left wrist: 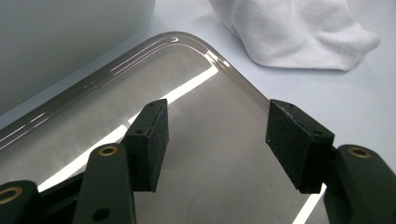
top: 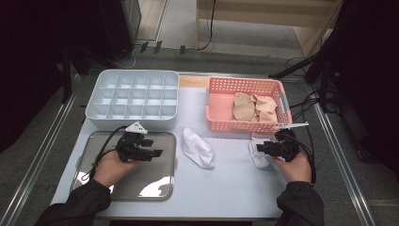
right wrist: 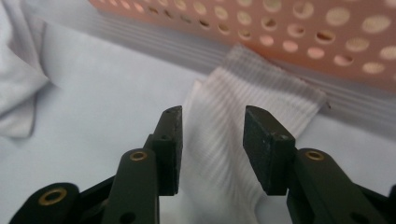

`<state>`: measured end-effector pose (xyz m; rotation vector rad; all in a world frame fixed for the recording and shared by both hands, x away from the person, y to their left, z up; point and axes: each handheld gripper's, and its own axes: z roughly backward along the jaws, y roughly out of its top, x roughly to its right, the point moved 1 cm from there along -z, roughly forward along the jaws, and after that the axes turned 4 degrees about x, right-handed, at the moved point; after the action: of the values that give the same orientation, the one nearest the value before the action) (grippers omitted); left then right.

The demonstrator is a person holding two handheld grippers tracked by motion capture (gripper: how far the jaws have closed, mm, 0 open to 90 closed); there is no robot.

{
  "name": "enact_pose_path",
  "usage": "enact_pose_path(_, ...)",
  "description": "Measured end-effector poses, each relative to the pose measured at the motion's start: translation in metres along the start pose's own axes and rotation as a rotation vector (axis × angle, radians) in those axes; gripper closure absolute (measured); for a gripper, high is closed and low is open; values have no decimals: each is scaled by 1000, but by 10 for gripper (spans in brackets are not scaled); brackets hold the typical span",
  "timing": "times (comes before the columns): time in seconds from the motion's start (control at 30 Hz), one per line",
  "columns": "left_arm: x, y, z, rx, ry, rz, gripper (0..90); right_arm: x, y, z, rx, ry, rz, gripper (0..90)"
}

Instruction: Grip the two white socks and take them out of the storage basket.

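Observation:
Two white socks lie on the pale table. One sock (top: 198, 148) sits in the middle, its edge also in the left gripper view (left wrist: 299, 32). The other, ribbed sock (top: 258, 153) (right wrist: 233, 140) lies by the pink basket (top: 221, 89), under my right gripper (top: 259, 148) (right wrist: 212, 140), whose jaws stand open on either side of it without pinching it. My left gripper (top: 159, 153) (left wrist: 217, 135) hovers open over the steel tray (top: 103, 183) (left wrist: 196, 84), holding nothing. Beige socks (top: 254, 107) lie in the basket.
A white compartment organiser (top: 134, 96) stands at the back left, just behind the tray. The pink basket wall (right wrist: 299, 32) rises close beyond the ribbed sock. Metal rails edge the table on both sides.

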<state>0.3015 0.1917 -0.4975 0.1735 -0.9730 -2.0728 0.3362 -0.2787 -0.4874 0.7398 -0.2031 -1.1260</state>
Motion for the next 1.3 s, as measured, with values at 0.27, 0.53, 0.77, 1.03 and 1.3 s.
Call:
enact_pose_path(0.27, -2, 0, 1, -1, 6, 2, 408, -20, 8, 6, 28, 12, 18, 603)
enact_pose_path(0.53, -2, 0, 2, 4, 4, 0, 408, -39, 10, 3, 37, 44, 27, 599)
enact_pose_path(0.77, -1, 0, 1, 3, 5, -1, 408, -55, 6, -4, 30, 43, 69, 589)
enact_pose_path(1.03, 0, 0, -2, -5, -5, -22, 410, -74, 7, -10, 59, 84, 78, 579)
enact_pose_path(1.3, 1, 0, -3, -10, -10, -26, 410, -103, 10, -28, 30, 115, 128, 572)
